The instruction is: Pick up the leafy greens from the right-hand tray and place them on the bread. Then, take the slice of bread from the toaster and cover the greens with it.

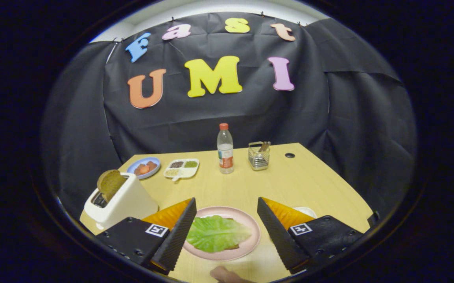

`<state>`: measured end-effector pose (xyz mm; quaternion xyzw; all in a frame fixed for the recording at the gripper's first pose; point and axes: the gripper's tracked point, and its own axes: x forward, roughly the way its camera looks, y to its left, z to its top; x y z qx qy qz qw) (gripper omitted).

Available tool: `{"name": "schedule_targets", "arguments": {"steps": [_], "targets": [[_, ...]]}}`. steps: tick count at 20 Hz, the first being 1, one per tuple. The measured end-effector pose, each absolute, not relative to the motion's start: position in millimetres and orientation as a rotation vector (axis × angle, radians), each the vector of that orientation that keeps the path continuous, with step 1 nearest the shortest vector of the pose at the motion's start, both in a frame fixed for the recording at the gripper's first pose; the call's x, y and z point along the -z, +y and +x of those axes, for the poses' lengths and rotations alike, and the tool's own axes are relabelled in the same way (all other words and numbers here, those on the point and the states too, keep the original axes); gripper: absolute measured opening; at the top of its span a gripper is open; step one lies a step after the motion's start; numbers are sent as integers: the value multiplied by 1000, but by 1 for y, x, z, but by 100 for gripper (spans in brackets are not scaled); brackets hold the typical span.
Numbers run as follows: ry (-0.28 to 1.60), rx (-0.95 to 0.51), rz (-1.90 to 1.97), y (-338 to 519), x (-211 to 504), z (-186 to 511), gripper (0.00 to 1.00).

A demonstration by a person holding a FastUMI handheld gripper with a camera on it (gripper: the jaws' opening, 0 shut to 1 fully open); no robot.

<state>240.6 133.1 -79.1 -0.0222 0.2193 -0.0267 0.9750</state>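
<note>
A green lettuce leaf (216, 233) lies on a slice of bread whose brown edge (233, 247) peeks out under it, both on a pink plate (250, 224). My gripper (225, 231) hovers above the plate, open, its two black ribbed fingers (179, 235) standing either side of the leaf with nothing held. To the left of the fingers stands a white toaster (122, 203) with a brown bread slice (110, 183) sticking up out of its slot. A white tray edge (305, 211) shows behind the right finger.
At the table's back are a blue plate with tomato pieces (144, 167), a white divided dish (181, 168), a plastic bottle with a red cap (225, 149) and a wire holder (259, 156). A fingertip (227, 274) shows at the near table edge.
</note>
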Motion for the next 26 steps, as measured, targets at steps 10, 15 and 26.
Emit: {"name": "schedule_targets", "arguments": {"steps": [10,15,26], "targets": [[482,-142,9,282,63,251,96],[512,-214,-48,352,84,265,96],[631,-204,-122,396,129,296,84]]}}
